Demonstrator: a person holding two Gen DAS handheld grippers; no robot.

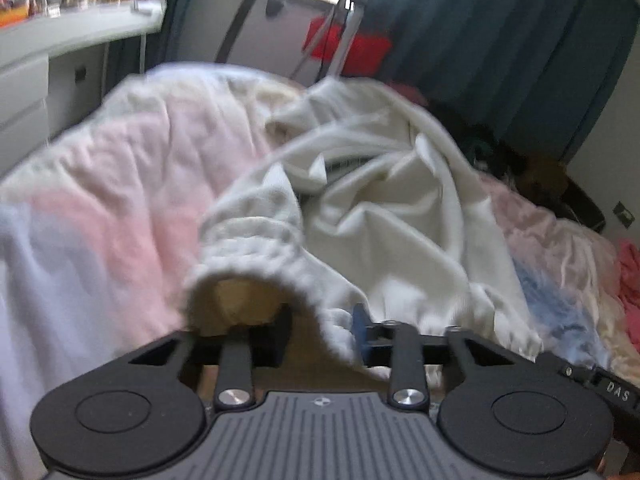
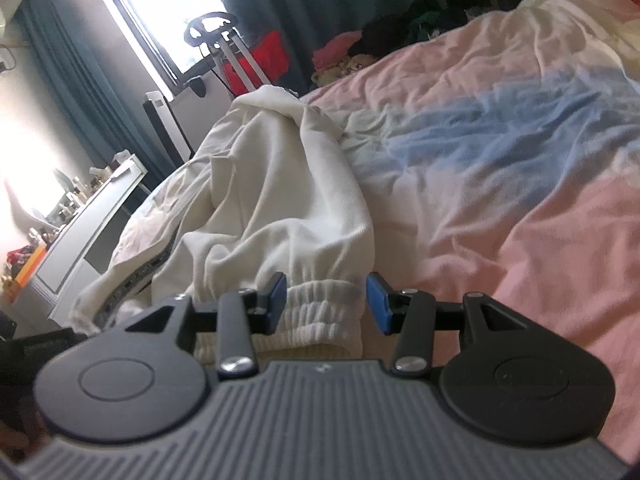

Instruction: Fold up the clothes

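Our cream sweatpants (image 1: 380, 208) look soft, floppy (light too); we'd grab the ribbed cuffs; left hand-held gripper (image 1: 322, 330) narrowed around one cuff edge, right hand-held gripper (image 2: 326, 300) half-open straddling the other cuff (image 2: 320, 316).

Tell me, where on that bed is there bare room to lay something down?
The pink and blue quilt lies bare to the right of the white garment; another bare pink stretch sits to its left. The far edge, by the dark clothes pile, is crowded.

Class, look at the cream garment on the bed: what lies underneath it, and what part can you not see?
Under the cream garment lies a bedspread in pink, white and blue patches, spreading out around it. The stretch of bedspread directly beneath the garment is covered, so its colour there cannot be seen.
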